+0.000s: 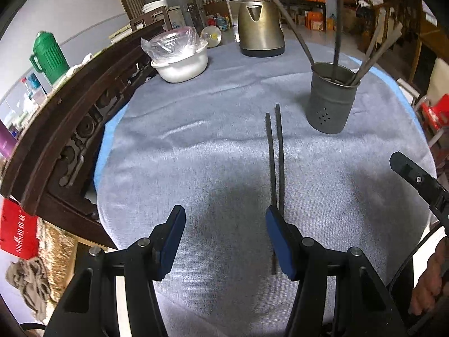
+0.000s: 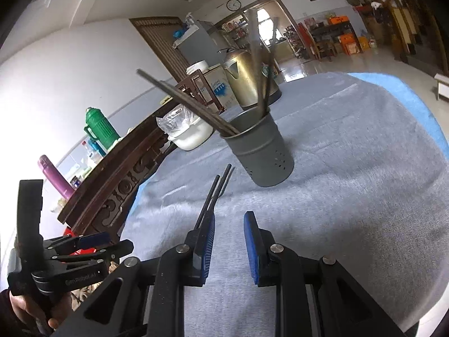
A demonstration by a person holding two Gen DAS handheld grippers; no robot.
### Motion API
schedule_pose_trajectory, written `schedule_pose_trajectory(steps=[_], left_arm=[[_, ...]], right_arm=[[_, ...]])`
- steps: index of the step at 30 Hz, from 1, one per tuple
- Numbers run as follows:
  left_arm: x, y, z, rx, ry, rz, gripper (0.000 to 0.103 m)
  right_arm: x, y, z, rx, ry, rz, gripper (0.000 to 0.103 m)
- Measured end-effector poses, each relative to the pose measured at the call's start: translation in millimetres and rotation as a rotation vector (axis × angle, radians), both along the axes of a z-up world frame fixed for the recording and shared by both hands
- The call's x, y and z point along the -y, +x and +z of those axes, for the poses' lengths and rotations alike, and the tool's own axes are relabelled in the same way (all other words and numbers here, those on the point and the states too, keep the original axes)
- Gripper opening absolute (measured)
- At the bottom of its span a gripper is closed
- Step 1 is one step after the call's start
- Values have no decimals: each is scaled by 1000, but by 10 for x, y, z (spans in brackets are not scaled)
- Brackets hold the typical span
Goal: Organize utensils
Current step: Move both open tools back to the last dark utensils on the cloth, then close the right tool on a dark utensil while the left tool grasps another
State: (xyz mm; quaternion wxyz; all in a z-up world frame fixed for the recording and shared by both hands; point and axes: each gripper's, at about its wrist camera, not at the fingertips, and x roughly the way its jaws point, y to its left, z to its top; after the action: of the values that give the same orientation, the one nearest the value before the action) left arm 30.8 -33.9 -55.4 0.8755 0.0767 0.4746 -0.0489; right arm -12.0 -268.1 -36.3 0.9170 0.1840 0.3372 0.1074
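A pair of black chopsticks [image 1: 276, 157] lies on the grey-blue tablecloth [image 1: 196, 146], pointing away toward a grey metal utensil cup [image 1: 331, 98] that holds several chopsticks. My left gripper [image 1: 226, 230] is open just above the cloth, its right finger [image 1: 280, 241] over the near ends of the pair. In the right wrist view my right gripper [image 2: 228, 241] is open and empty, with the chopsticks [image 2: 214, 193] passing just left of its left finger [image 2: 206, 247] and the cup [image 2: 259, 151] beyond. The left gripper shows there at lower left [image 2: 92, 238].
A brass-coloured kettle [image 1: 259, 25] stands at the table's far edge and a white bowl with a plastic bag [image 1: 181, 61] at far left. A carved dark wooden chair back [image 1: 73, 118] runs along the left edge. The right gripper's body [image 1: 421, 182] enters at right.
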Motion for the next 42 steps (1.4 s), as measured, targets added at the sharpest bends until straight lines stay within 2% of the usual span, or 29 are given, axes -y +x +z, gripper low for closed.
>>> schedule_pose_trajectory(steps=[6, 12, 15, 22, 26, 29, 33, 42], left_arm=[[-316, 71, -109, 0, -81, 18, 60], [-617, 123, -232, -17, -181, 48, 60], [-756, 80, -394, -41, -216, 71, 60], [-801, 86, -662, -121, -226, 81, 61], [-797, 92, -688, -115, -212, 78, 60], [-801, 84, -706, -125, -223, 77, 61], [-821, 96, -724, -134, -226, 83, 61], [-804, 150, -728, -138, -227, 82, 61]], right_arm=[[-289, 30, 54, -22, -78, 1, 24], [-456, 55, 118, -66, -110, -19, 24], [-485, 50, 132, -88, -150, -35, 24], [-516, 227, -12, -183, -138, -45, 24], [-689, 495, -151, -245, -145, 14, 24], [-788, 714, -326, -300, -94, 55, 24], [-901, 931, -551, -368, -76, 76, 24], [-954, 1050, -784, -442, -85, 58, 21]])
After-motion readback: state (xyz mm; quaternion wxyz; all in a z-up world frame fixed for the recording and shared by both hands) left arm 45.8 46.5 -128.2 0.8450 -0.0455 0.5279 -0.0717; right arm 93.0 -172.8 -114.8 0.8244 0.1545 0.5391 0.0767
